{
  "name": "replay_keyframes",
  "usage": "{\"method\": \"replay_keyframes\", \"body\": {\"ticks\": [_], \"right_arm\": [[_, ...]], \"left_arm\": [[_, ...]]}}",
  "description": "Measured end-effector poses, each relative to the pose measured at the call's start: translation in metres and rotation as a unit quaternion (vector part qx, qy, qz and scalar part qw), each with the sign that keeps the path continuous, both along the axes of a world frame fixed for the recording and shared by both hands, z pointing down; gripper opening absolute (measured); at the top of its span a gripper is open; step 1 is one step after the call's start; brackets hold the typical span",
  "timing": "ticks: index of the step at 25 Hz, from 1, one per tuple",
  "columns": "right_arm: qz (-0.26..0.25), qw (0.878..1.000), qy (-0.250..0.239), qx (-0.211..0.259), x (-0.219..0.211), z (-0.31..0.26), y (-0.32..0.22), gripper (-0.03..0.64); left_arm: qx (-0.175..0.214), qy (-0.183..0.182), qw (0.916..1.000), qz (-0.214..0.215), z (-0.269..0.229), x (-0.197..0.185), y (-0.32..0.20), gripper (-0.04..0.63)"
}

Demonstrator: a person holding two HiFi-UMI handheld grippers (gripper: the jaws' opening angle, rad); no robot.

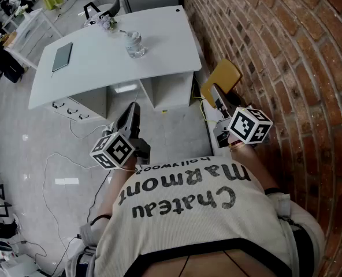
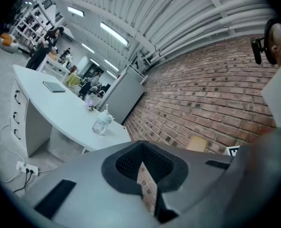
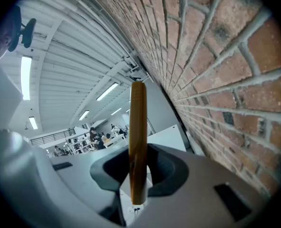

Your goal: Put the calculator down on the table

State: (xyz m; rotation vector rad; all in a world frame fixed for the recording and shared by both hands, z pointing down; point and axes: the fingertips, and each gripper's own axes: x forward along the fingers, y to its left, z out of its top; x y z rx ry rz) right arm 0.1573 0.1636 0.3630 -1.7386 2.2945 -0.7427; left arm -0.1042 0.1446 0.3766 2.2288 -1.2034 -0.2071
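Note:
A flat yellow calculator (image 1: 222,78) is clamped in my right gripper (image 1: 219,101), which is shut on its lower end close beside the brick wall (image 1: 286,51). It shows edge-on in the right gripper view as a thin upright amber slab (image 3: 138,137) between the jaws of my right gripper (image 3: 138,179). Over the floor in front of the person's chest, my left gripper (image 1: 134,113) is shut with nothing in it. In the left gripper view only a thin slit remains at my left gripper (image 2: 147,177). The white table (image 1: 159,56) stands ahead, apart from both grippers.
On the table lie a grey tablet (image 1: 62,56), a glass jar (image 1: 134,44) and a small bunch of flowers (image 1: 107,23). Cables trail over the floor (image 1: 73,154) at the left. Drawers (image 1: 73,109) sit under the table's near side.

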Motion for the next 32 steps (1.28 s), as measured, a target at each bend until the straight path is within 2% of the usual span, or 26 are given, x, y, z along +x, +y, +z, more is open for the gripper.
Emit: {"method": "replay_keyframes", "body": {"ticks": [7, 15, 23, 32], "right_arm": [[-0.015, 1.0, -0.007, -0.014, 0.02, 0.022, -0.001, 0.091], [-0.024, 0.998, 0.002, -0.05, 0.024, 0.053, -0.021, 0.092], [-0.013, 0.997, 0.018, -0.072, 0.029, 0.059, -0.091, 0.092], [0.005, 0.999, 0.005, -0.044, 0.02, 0.026, -0.194, 0.092]], "left_arm": [[-0.007, -0.006, 0.9999, -0.008, 0.011, 0.025, 0.004, 0.003], [-0.041, -0.016, 0.999, -0.004, 0.039, 0.036, -0.019, 0.003], [-0.032, -0.01, 0.9993, 0.018, 0.039, 0.047, -0.1, 0.003], [0.012, -0.004, 0.9993, 0.036, -0.002, 0.04, -0.215, 0.003]]}}
